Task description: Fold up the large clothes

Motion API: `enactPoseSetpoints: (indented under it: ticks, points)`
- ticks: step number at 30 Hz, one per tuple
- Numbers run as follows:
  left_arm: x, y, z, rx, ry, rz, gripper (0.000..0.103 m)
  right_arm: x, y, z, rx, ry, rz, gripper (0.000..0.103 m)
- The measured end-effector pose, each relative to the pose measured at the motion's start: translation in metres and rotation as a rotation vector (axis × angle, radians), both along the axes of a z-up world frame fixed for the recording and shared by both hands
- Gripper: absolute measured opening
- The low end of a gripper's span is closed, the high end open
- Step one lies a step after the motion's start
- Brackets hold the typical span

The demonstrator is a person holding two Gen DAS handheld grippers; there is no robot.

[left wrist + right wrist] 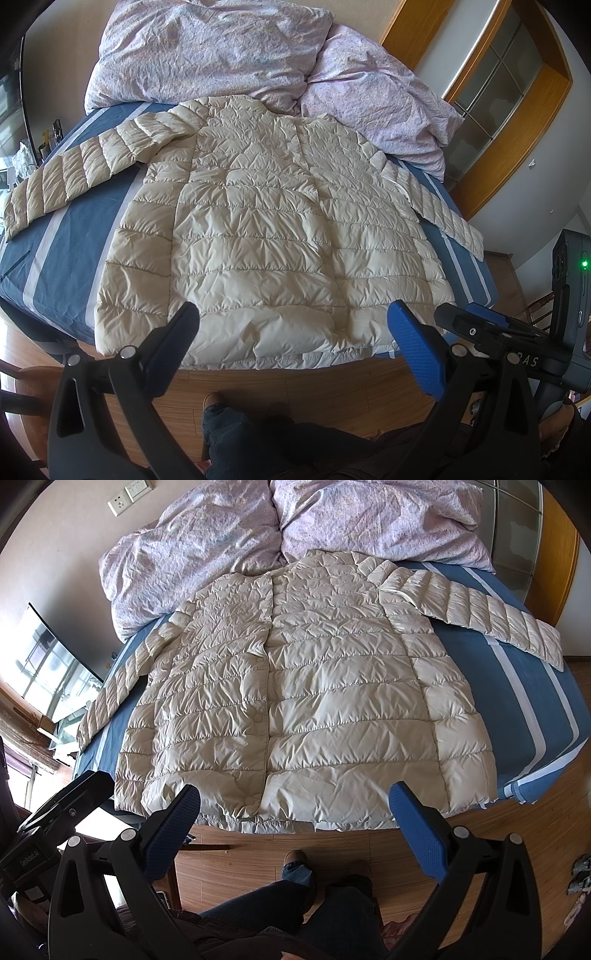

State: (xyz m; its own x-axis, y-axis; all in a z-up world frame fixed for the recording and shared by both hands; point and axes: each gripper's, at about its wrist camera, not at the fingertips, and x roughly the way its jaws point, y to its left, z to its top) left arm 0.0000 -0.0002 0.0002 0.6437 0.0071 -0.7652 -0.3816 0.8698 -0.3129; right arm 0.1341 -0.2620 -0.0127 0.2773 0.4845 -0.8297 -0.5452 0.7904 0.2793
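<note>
A cream quilted down jacket (266, 229) lies flat on the bed, front side up, snap placket (264, 686) closed, both sleeves spread outward. Its hem hangs at the bed's near edge. My left gripper (293, 319) hovers open just short of the hem, nothing between its blue-padded fingers. In the right wrist view the same jacket (314, 701) fills the centre, and my right gripper (295, 801) is open above the hem, holding nothing. The right gripper's body (517, 332) shows at the lower right of the left wrist view.
The bed has a blue sheet with white stripes (524, 686). Lilac floral pillows and duvet (221, 51) are piled at the head. Wooden floor (354, 845) and a person's legs and shoe (295, 871) lie below. A wooden-framed glass door (502, 92) stands at right.
</note>
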Motion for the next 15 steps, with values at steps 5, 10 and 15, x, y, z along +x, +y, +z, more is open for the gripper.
enactPoseSetpoints:
  ticks: [5, 10, 15]
  points:
    - [0.0, 0.0, 0.0, 0.0, 0.0, 0.0, 0.101, 0.0001, -0.0001, 0.0, 0.001, 0.001, -0.001, 0.102]
    - [0.0001, 0.0001, 0.0, 0.0, 0.0, 0.0, 0.101, 0.0001, 0.0, 0.0, 0.002, 0.001, 0.0, 0.102]
    - [0.0, 0.0002, 0.0, 0.001, 0.0, 0.0, 0.101, 0.0006, 0.0004, -0.0006, 0.006, 0.004, -0.002, 0.102]
